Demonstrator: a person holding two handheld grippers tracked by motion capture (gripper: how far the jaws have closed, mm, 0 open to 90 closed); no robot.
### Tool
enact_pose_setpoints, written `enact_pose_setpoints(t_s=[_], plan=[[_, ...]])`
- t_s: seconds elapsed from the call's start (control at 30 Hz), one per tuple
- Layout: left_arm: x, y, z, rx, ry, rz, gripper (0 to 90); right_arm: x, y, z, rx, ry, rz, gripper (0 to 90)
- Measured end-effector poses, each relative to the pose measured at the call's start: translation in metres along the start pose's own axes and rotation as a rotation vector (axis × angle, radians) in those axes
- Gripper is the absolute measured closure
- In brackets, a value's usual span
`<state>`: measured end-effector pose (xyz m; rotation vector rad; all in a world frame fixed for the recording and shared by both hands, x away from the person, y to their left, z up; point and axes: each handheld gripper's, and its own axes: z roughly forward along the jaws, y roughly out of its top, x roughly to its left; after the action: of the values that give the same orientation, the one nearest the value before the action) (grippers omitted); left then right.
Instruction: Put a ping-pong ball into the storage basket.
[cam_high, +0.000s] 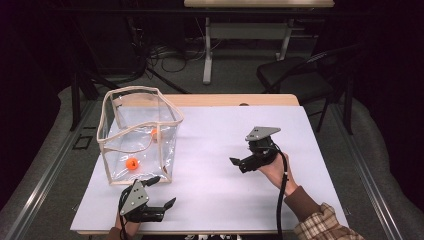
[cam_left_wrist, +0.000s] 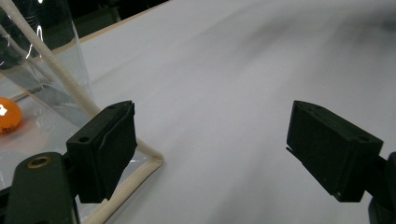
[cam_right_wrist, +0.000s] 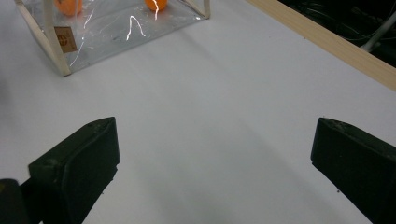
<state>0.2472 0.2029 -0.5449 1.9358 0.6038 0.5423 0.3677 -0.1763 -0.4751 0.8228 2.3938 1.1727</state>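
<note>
High view has both my grippers empty with jaws apart, left (cam_high: 159, 194) just before the clear bag (cam_high: 141, 134) holding two orange balls (cam_high: 132, 164), right (cam_high: 239, 161) well off its side; I judge the balls are in, and next I grip the bag's rim.

The white table (cam_high: 210, 165) is lit brightly from above, while the room around it is left dark. Glare streaks are seen on the clear bag (cam_right_wrist: 135, 25). Far areas in the left gripper view are blurred.
</note>
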Motion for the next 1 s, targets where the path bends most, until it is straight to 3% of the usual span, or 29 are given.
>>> enact_pose_setpoints(t_s=[1.0], plan=[[0.000, 0.000, 0.001, 0.001, -0.003, -0.001, 15.9, 0.020, -0.056, -0.017, 0.019, -0.021, -0.018, 1.4]])
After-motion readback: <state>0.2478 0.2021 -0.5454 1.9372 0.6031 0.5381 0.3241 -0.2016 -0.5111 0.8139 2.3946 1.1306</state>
